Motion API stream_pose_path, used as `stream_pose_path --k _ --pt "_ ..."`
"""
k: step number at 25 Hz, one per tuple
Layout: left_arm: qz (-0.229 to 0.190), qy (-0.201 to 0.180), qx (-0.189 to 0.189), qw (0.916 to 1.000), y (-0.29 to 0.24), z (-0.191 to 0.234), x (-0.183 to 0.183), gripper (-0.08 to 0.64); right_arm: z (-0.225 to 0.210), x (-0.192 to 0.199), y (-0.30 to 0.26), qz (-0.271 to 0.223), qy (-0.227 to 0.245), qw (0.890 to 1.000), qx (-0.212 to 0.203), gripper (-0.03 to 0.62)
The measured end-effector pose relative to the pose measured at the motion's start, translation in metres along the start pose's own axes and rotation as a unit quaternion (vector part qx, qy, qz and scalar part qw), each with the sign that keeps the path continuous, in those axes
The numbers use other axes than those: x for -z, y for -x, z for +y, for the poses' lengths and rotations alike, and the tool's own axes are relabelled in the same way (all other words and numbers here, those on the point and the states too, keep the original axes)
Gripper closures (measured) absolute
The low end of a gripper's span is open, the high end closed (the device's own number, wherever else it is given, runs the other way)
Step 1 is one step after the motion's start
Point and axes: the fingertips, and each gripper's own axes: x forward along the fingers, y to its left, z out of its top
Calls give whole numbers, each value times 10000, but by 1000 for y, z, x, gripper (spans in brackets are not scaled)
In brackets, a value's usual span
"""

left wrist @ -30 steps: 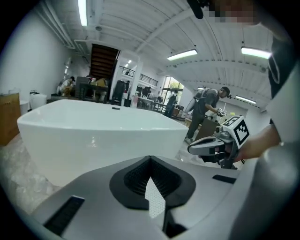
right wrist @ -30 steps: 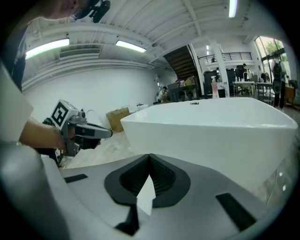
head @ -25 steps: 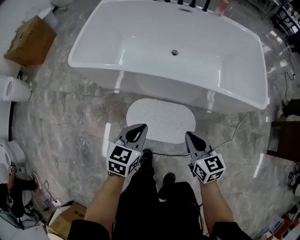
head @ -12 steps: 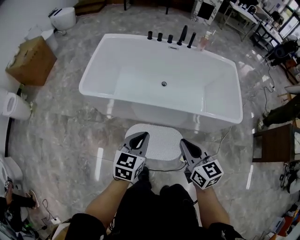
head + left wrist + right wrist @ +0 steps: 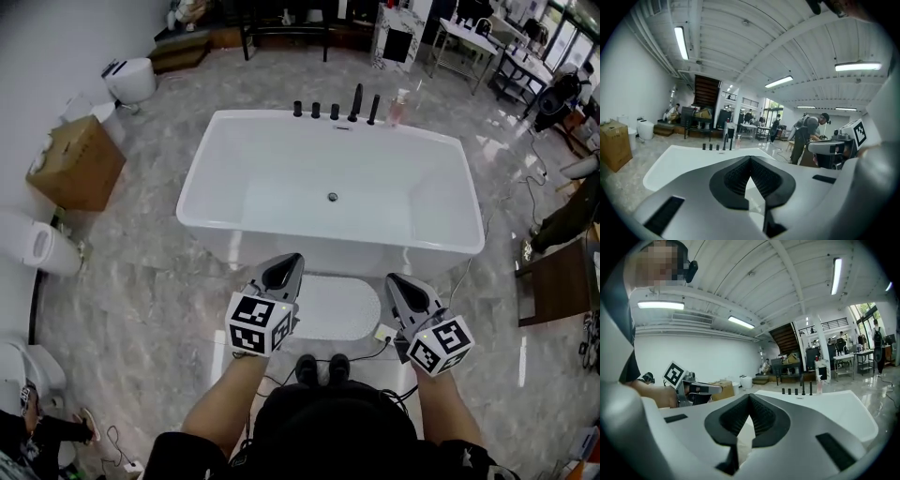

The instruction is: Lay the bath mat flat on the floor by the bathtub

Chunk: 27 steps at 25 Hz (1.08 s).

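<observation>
A: Place of the mat [image 5: 339, 307]?

B: Flat on the floor [image 5: 141, 281], just beside the near wall of the tub [image 5: 281, 169], framed by the two grippers in the head view. Rounded oblong, white, finely pebbled all over.

A: Floor and tub, by look?

B: Glossy grey marble-look slabs, veined and streaked with reflected light. Then a freestanding rectangular shell with rounded corners, smooth gloss white. Small round drain [image 5: 332, 197] mid-basin, a row of black taps [image 5: 335, 108] on the far rim, a pinkish bottle [image 5: 399, 106] next to them.

A: And the left gripper [image 5: 292, 260]?

B: Raised, aimed across the tub toward the room beyond. Matte grey fingers [image 5: 693, 197] lined with black ribbed pads [image 5: 736, 177], pressed together to a point, gripping nothing.

A: And the right gripper [image 5: 395, 279]?

B: Much the same. Fingers [image 5: 801, 423] closed tip to tip, ribbed pads [image 5: 761, 420] meeting, empty. Black-and-white marker cube at the rear of each.

A: Anything else around?

B: Brown cardboard box [image 5: 80, 164] at the left, with a white toilet [image 5: 131, 80] beyond it. Black shoes [image 5: 319, 367] just short of the mat's near edge.
</observation>
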Motion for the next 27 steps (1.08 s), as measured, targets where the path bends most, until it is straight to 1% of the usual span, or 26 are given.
stream_pose_path --k 4,7,9,12,15,18,23,27 --pt "-177 -327 -86 9993 3 -19 -28 549 -18 -34 10 -449 146 9989 70 578" --pt "-449 -573 -288 9969 11 -23 -49 549 -23 -56 16 -774 243 9967 54 578" --pt "-595 -614 -472 9952 16 -20 -60 549 -20 -67 19 -892 345 9954 -37 578" --pt "-680 -531 -625 9943 21 -12 -67 549 -16 -79 21 -1025 493 9934 -117 578" --pt "-707 -467 -704 9939 23 -6 -71 549 -16 -82 20 -1096 513 9926 -126 578" --pt "-687 -499 -732 9937 24 -8 -72 549 -19 -80 24 -1076 433 9932 -101 578" --pt "-641 -472 -712 9943 25 -9 -67 549 -23 -68 29 -964 296 9949 -44 578" --pt "-598 -433 -659 9951 23 -20 -62 549 -25 -61 39 -911 237 9956 -32 578"
